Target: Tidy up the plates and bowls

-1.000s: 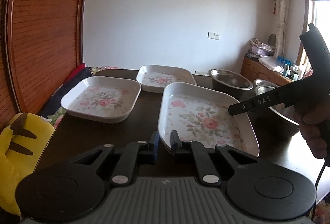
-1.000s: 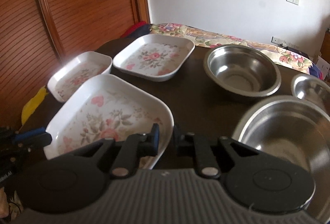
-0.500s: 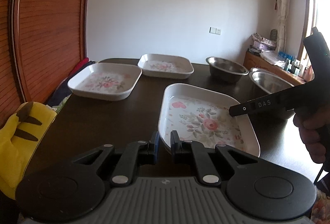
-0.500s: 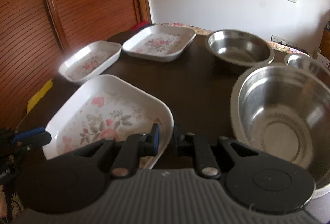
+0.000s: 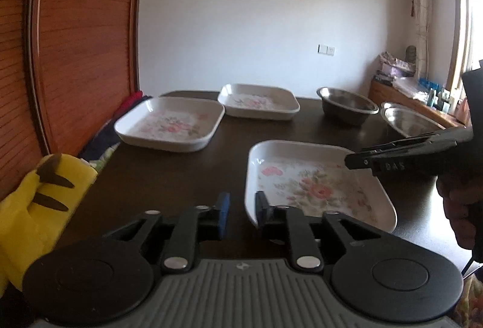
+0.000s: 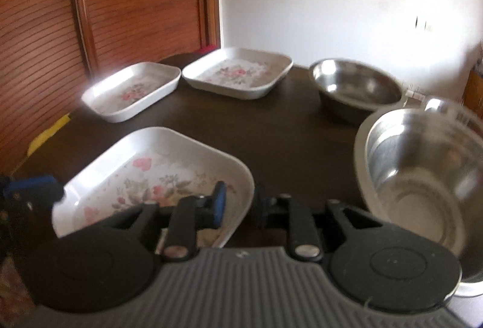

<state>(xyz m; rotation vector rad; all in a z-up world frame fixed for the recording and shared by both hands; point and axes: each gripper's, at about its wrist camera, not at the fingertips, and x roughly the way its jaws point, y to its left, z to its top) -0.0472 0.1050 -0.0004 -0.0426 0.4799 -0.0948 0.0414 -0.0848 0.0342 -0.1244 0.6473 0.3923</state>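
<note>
Both my grippers, left gripper (image 5: 240,211) and right gripper (image 6: 238,201), opening astride nearest plate (image 5: 314,183) rim, not yet clamped; next, close and lift for stacking.

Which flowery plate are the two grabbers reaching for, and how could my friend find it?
Start at the dark table, which has three white flowery plates and some shiny metal bowls. Two plates sit far back by the wooden wall; the nearest flowery plate lies alone at the front. Only it has the opening left gripper and right gripper straddling its rim.
</note>
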